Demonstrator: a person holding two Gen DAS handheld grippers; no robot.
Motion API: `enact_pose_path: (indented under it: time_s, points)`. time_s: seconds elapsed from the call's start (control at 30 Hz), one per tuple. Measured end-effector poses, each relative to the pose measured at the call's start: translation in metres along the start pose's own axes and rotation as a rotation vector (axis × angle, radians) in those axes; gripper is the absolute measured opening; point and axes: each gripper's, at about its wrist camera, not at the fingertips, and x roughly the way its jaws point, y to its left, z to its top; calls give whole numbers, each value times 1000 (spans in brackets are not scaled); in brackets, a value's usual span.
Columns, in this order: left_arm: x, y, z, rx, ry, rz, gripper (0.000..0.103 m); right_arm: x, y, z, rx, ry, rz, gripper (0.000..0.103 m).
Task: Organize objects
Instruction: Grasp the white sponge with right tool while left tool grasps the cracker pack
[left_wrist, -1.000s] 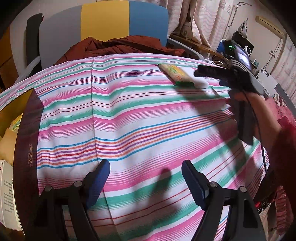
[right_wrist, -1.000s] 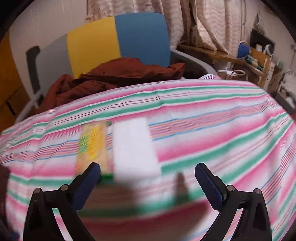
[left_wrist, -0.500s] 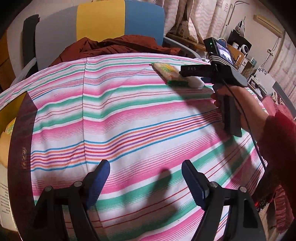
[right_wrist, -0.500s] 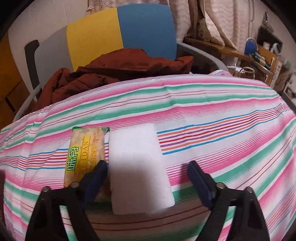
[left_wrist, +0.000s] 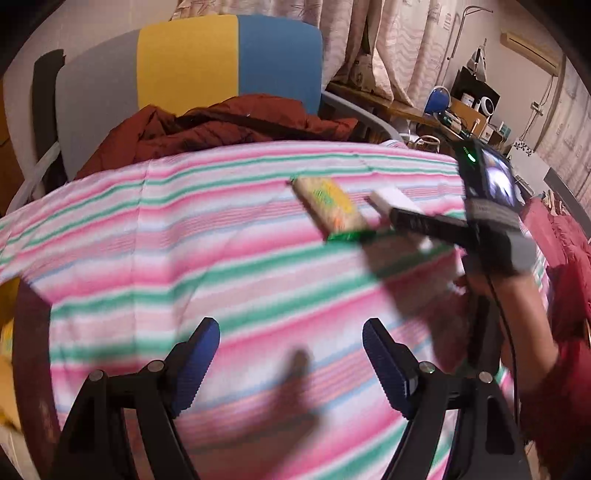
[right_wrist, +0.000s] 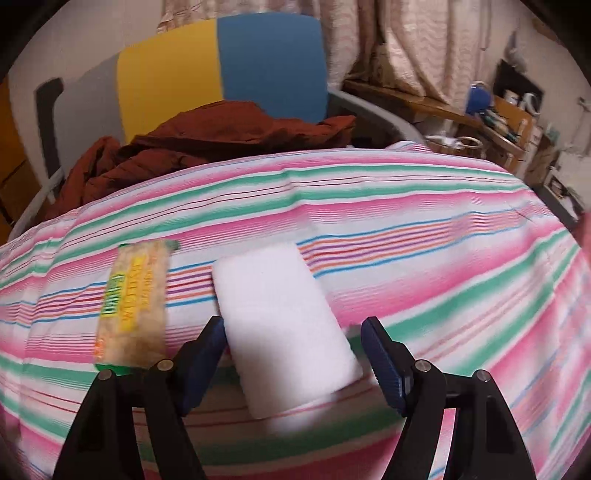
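Observation:
A white sponge block (right_wrist: 280, 325) lies on the striped cloth between the fingers of my right gripper (right_wrist: 293, 356). Its jaws are closing around the block, with a thin gap still showing at each pad. A yellow snack packet with a green end (right_wrist: 133, 306) lies just left of the block, beside the left finger. In the left wrist view the same packet (left_wrist: 328, 206) and block (left_wrist: 391, 197) sit at the far right of the table, under the right gripper held by a hand (left_wrist: 491, 288). My left gripper (left_wrist: 291, 350) hangs open over bare cloth, well short of them.
The pink, green and white striped cloth (left_wrist: 184, 240) covers the table, whose dark edge (left_wrist: 29, 350) shows at the left. Behind it stands a grey, yellow and blue chair (left_wrist: 184, 62) with a rust-red jacket (left_wrist: 221, 125) on it. A cluttered desk (right_wrist: 498, 122) stands at the far right.
My right gripper's jaws have narrowed and now straddle the white block. My left gripper has moved toward the packet and block, which now look nearer in its view.

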Motion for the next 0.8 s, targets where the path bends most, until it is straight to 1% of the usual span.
enact_pose_path:
  time_s: [0.03,0.13,0.2,0.27,0.33,0.43,0.5,0.57,0.7,0.77,0.8]
  points:
    - [3,-2,6,1,-3,8,81,-1,-5,0,18,-5,-4,78]
    - [18,-8,27,-2,-11,5,81,0,-16,-4,63,3,-7,78]
    - [31,-12,41,-7,-16,6,81,2,-19,-5,76,8,13,78]
    - [45,-15,53,-12,-12,24,81,2,-20,-7,80,1,20,78]
    - [62,-18,67,-28,7,31,81,1,-18,-8,76,-6,19,78]
    - [84,-18,85,-109,52,-4,81,0,-15,-9,67,-22,10,76]
    - [96,-20,94,-137,65,2,81,0,-15,-9,66,-25,8,76]
    - [104,-28,99,-105,68,12,82,-1,-15,-9,68,-28,12,76]
    - [119,-48,104,10,67,36,82,1,-17,-9,78,-32,22,76]
    - [127,-50,103,21,84,48,82,1,-16,-9,74,-32,18,76]
    - [131,-48,102,5,88,44,82,1,-16,-9,72,-32,16,76]
